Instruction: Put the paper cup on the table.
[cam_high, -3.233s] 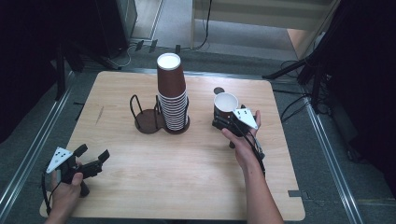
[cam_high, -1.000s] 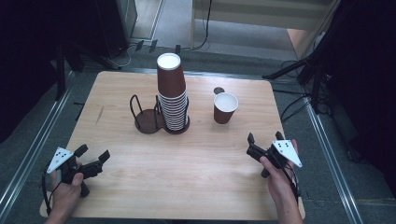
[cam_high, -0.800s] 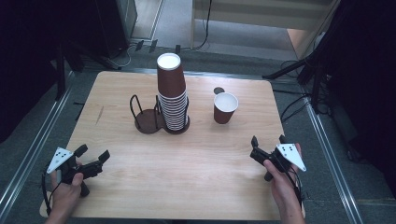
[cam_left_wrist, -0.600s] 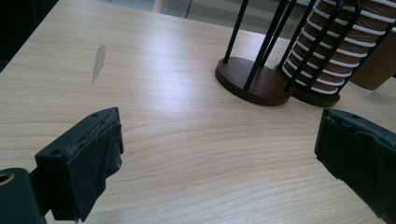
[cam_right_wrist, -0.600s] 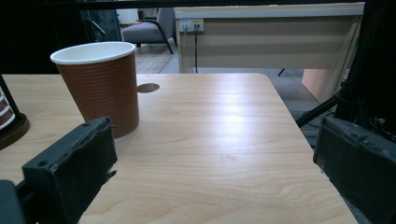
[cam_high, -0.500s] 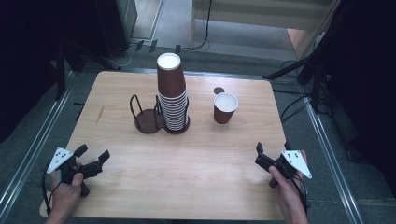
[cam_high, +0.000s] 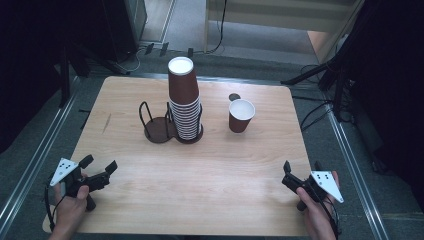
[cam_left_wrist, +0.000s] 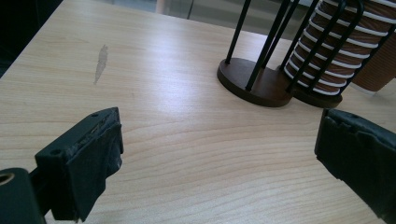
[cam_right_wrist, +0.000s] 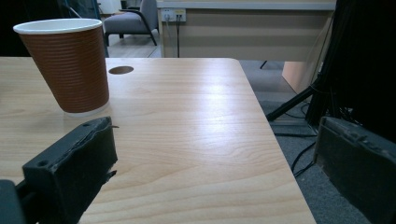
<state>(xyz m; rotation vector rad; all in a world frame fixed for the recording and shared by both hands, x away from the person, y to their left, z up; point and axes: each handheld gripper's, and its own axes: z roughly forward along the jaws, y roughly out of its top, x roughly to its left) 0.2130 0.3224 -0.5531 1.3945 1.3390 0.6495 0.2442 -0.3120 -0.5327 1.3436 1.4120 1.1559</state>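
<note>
Change: three seconds back the right gripper (cam_high: 301, 176) was at the single cup (cam_high: 241, 115); now that cup stands alone and the gripper has drawn back to the table's (cam_high: 210, 200) near right corner.
Meaning: the cup looks set down and let go, so one cup is off the stack; I'd judge this a rest between steps.
Single cup: upright, mouth up, on the right half of the table toward the far edge, just near-side of a small round hole in the top, clear of the holder.
Stack of cups (cam_high: 184, 99): upside down in the right ring of the black wire holder (cam_high: 159, 125), mid-table; the holder's left ring is empty.
Right gripper state: jaws spread wide, nothing between them, low over the table and aimed back toward the cup; the hand sits at the table's near edge.
Left gripper (cam_high: 98, 167): unmoved at the near left corner, jaws parted and empty, pointing at the holder.
Left hand (cam_high: 70, 207): wrapped round the handle at the near edge.
</note>
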